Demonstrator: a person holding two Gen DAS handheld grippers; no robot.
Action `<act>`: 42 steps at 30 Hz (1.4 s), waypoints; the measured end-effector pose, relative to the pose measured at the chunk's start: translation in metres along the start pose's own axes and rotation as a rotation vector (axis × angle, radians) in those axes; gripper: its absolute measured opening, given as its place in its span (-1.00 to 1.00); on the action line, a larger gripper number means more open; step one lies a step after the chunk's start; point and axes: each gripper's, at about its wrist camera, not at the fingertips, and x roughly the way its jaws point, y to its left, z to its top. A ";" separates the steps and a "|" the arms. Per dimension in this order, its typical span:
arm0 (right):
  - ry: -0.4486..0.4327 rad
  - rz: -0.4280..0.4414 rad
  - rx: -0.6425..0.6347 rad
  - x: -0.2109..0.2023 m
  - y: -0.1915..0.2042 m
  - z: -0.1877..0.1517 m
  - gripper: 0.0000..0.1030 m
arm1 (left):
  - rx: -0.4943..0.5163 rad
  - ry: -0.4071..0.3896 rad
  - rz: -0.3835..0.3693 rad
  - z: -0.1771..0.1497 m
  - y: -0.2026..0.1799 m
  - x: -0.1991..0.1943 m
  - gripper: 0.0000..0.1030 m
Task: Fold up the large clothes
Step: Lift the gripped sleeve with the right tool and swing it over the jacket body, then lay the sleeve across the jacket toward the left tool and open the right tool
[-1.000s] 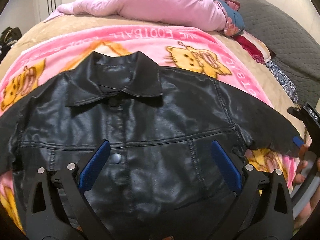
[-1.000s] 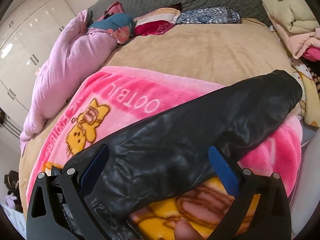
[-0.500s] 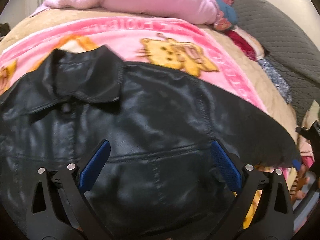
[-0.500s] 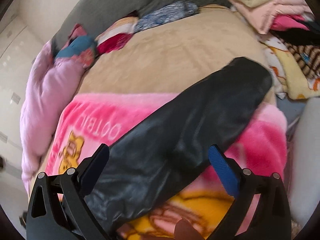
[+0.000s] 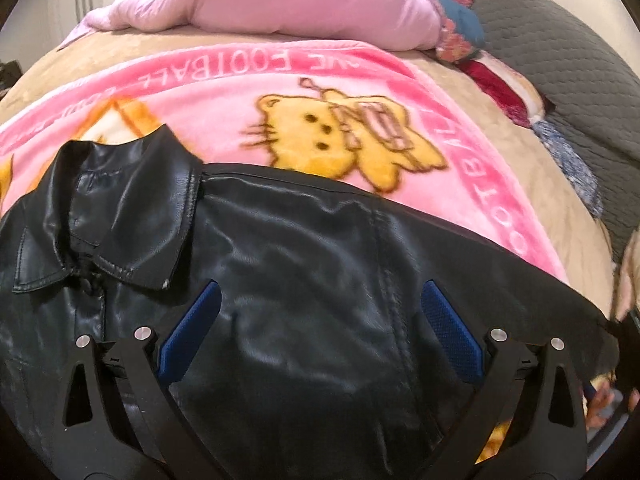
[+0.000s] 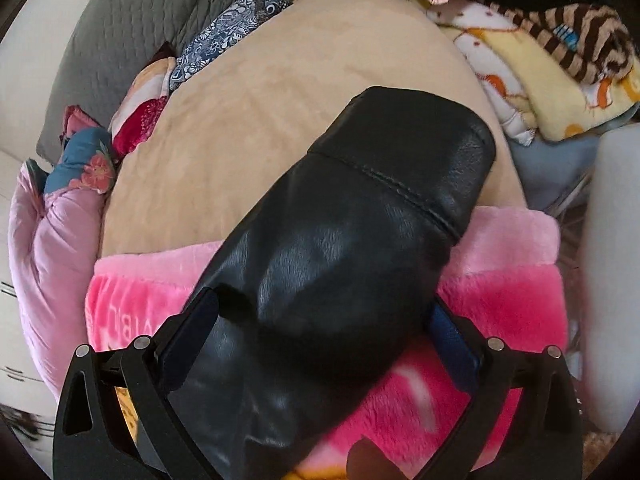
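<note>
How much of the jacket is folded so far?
Hardly any. Done: the black leather jacket lies spread flat, front up, collar neat, on the pink cat blanket. In hand: the right gripper is open around the sleeve; the left gripper hovers open over the chest. Left: folding both sleeves in, then the body.

We hold our left gripper with its jaws spread wide, nothing gripped between them. Our right gripper likewise stands wide, jaws parted.
</note>
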 end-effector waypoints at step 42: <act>-0.163 0.691 -0.268 -0.084 0.071 -0.006 -0.71 | -0.036 0.023 -0.171 -0.049 0.016 -0.029 0.82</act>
